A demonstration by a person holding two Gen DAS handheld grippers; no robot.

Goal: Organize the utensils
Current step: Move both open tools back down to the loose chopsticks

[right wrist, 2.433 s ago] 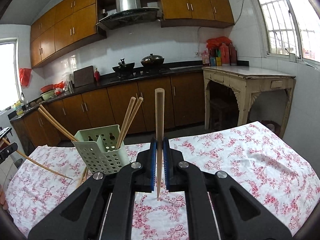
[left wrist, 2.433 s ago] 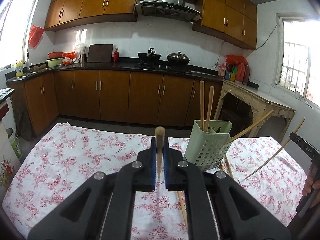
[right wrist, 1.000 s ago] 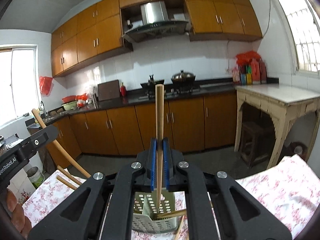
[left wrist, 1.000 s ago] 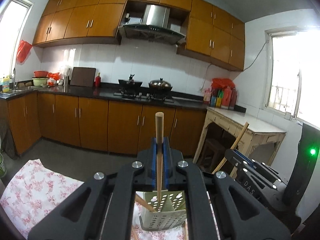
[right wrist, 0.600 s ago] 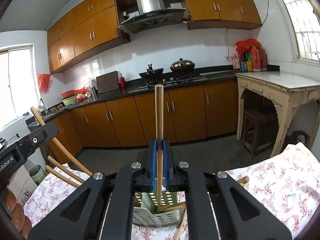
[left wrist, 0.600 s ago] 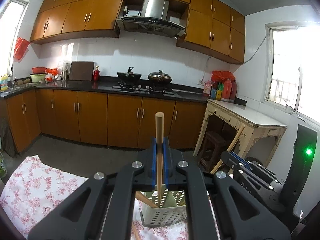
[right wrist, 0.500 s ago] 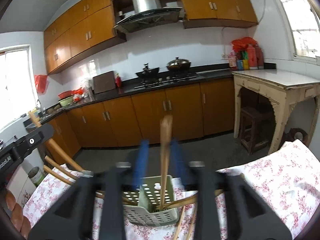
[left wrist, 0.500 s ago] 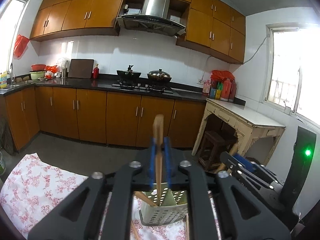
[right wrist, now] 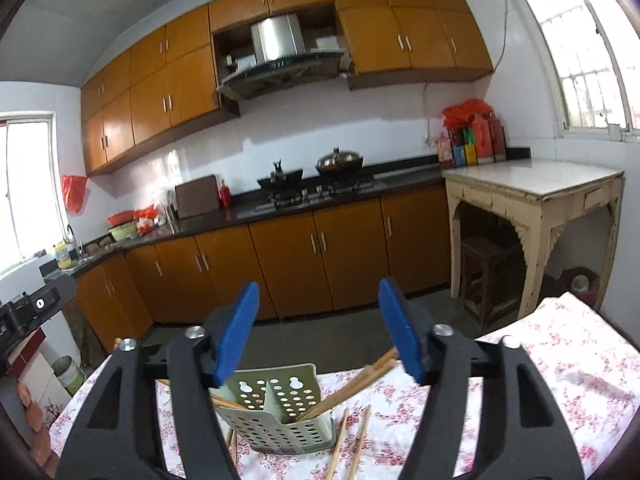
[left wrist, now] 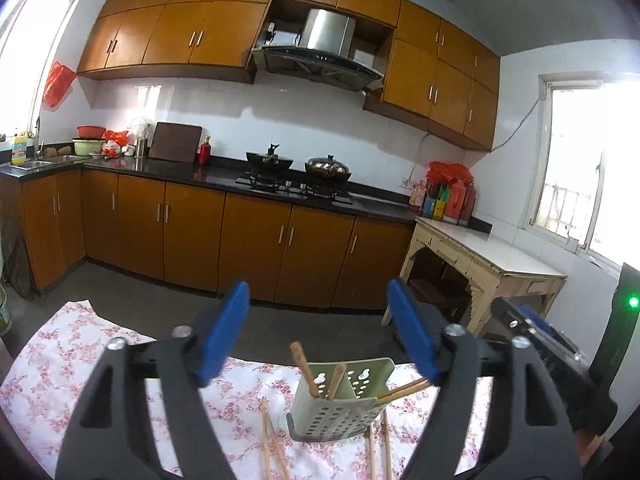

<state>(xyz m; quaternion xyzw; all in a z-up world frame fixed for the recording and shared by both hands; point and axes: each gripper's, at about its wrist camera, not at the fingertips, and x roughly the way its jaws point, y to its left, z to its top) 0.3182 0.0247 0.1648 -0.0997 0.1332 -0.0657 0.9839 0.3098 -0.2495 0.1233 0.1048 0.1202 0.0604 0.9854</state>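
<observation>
Now two claws (left wrist: 318,330) agape, one holder (left wrist: 336,404)

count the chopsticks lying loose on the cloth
4 chopsticks: two left of the green holder, two right of it; more may be hidden behind it.

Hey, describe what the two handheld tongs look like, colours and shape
Both the left tongs and right tongs have angular matte black arms with cut-out openings and silver round screw heads. Each finger ends in a flat bright blue pad. In the left view, the other unit's black housing shows a green light.
</observation>
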